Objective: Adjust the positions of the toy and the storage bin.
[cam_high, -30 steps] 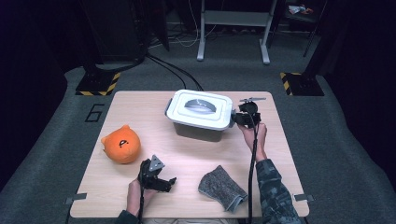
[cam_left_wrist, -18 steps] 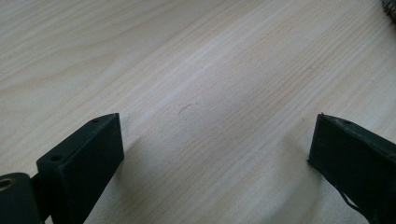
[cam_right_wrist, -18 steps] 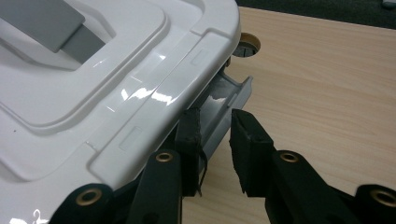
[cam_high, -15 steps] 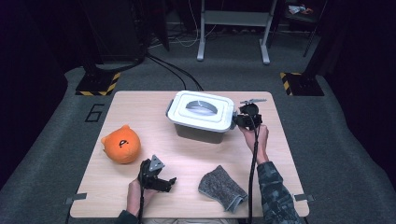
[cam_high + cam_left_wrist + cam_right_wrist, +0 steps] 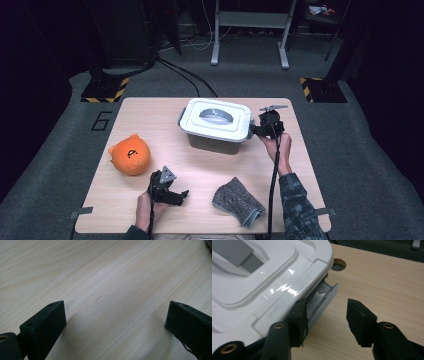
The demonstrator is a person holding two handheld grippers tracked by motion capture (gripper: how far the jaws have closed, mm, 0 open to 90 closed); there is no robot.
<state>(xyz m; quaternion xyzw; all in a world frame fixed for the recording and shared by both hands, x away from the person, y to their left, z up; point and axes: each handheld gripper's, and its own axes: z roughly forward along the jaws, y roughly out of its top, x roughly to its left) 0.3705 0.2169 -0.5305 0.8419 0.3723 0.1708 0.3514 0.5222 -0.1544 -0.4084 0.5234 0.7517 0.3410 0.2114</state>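
**Right tongs at the box latch, left tongs idle on the desk**

At the far middle of the desk [image 5: 150,115] stands a storage box [image 5: 215,131] with a white lid [image 5: 257,282] and a grey handle recessed in its top. The right tongs [image 5: 261,128] sit at the box's right end, held in a hand that comes up from the near edge in a camouflage sleeve [image 5: 299,210]. In the right gripper view these tongs [image 5: 327,312] stand open: one jaw lies against the rim of the lid, right at the grey latch [image 5: 324,300], which hangs swung out from the lid's edge; the other jaw is apart from it, over bare wood. A round hole [image 5: 339,264] in the desk shows just past the box's corner.

The left tongs [image 5: 172,192] rest low near the front edge, well apart from the box. Their jaws are spread wide in the left gripper view, with plain wood grain between them [image 5: 115,315] and nothing gripped.

An orange plush toy [image 5: 130,154] lies at the left side of the desk. A grey knitted cloth [image 5: 238,202] lies near the front, between the two forearms.
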